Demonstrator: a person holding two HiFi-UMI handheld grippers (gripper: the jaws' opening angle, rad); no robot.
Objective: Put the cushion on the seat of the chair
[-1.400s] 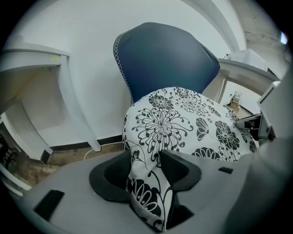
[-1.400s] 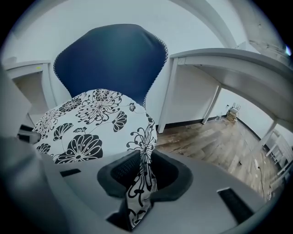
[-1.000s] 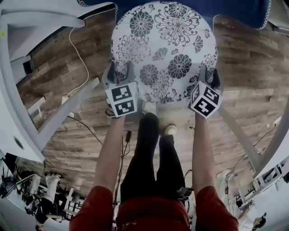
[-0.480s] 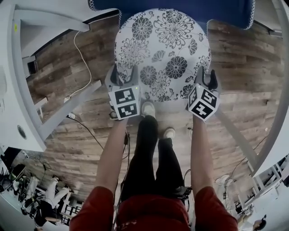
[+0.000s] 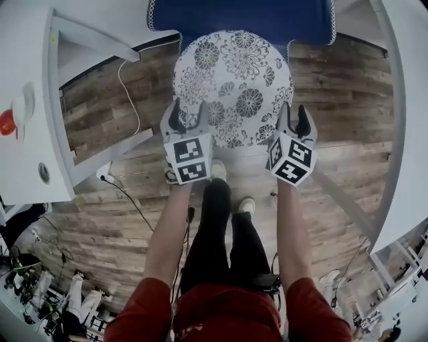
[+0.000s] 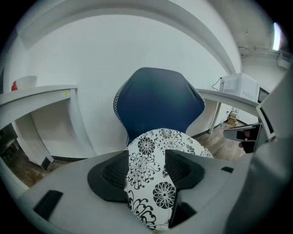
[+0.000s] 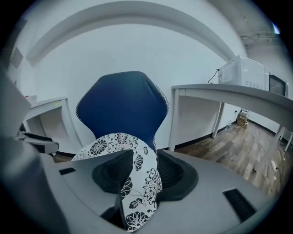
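Note:
A round white cushion [image 5: 234, 87] printed with black flowers is held level in front of the blue chair back [image 5: 241, 20]. It hides the seat from the head view. My left gripper [image 5: 188, 115] is shut on the cushion's near-left edge, where the fabric [image 6: 146, 178] fills the gap between its black pads. My right gripper [image 5: 292, 119] is shut on the near-right edge, and the cushion rim [image 7: 142, 183] is folded between those pads. The chair back [image 6: 155, 100] stands upright just beyond the cushion [image 7: 114, 144]. I cannot tell whether the cushion rests on the seat.
White desks stand at the left [image 5: 27, 133] and right [image 5: 408, 100], close to the chair. A red object [image 5: 5, 122] sits on the left desk, a microwave [image 7: 242, 71] on the right one. A white cable [image 5: 127, 87] runs over the wooden floor. The person's shoes [image 5: 217, 170] are below the cushion.
Both grippers have carried the cushion forward toward the chair and levelled out. The whole chair back now shows above the cushion in both gripper views. Both still grip it.

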